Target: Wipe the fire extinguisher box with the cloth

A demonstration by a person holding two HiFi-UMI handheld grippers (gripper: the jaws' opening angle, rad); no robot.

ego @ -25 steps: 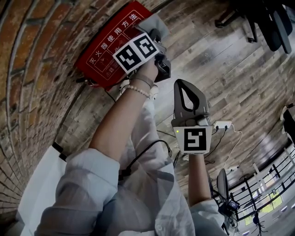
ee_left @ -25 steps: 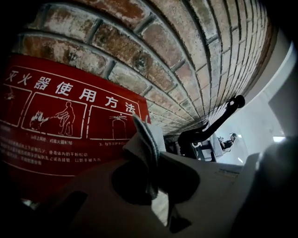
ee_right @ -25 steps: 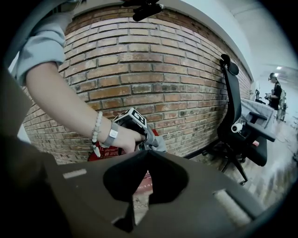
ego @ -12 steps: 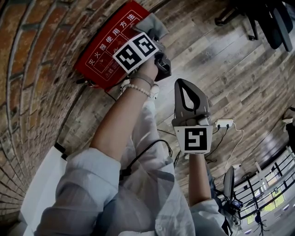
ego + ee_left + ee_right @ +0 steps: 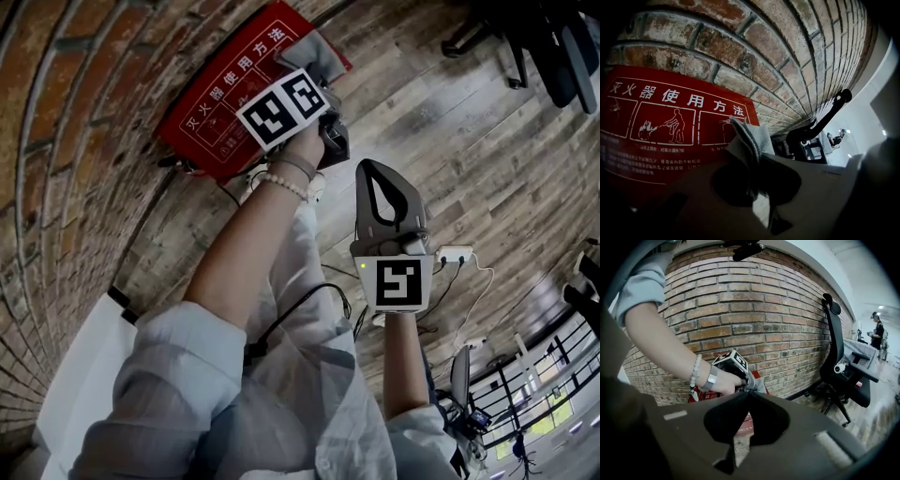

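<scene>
Your left gripper (image 5: pixel 314 75) is at the red fire extinguisher box (image 5: pixel 220 108), which stands low against the brick wall (image 5: pixel 56 159) on the wooden floor (image 5: pixel 450 122). Its jaws are clamped on the grey cloth (image 5: pixel 751 140). In the left gripper view the folded cloth stands up between them, with its free edge over the right end of the box's red face, beside the white pictograms and characters. In the head view the cloth sits at the box's far corner, touching it.

Your right gripper (image 5: pixel 378 183) hangs well apart from the box, over the floor, pointing toward it. Its jaws are closed tip to tip with nothing between them.

In the right gripper view, your left hand (image 5: pixel 723 380), with a bead bracelet at the wrist, is wrapped round the left gripper's handle. An office chair (image 5: pixel 843 362) stands off to the right by the wall
</scene>
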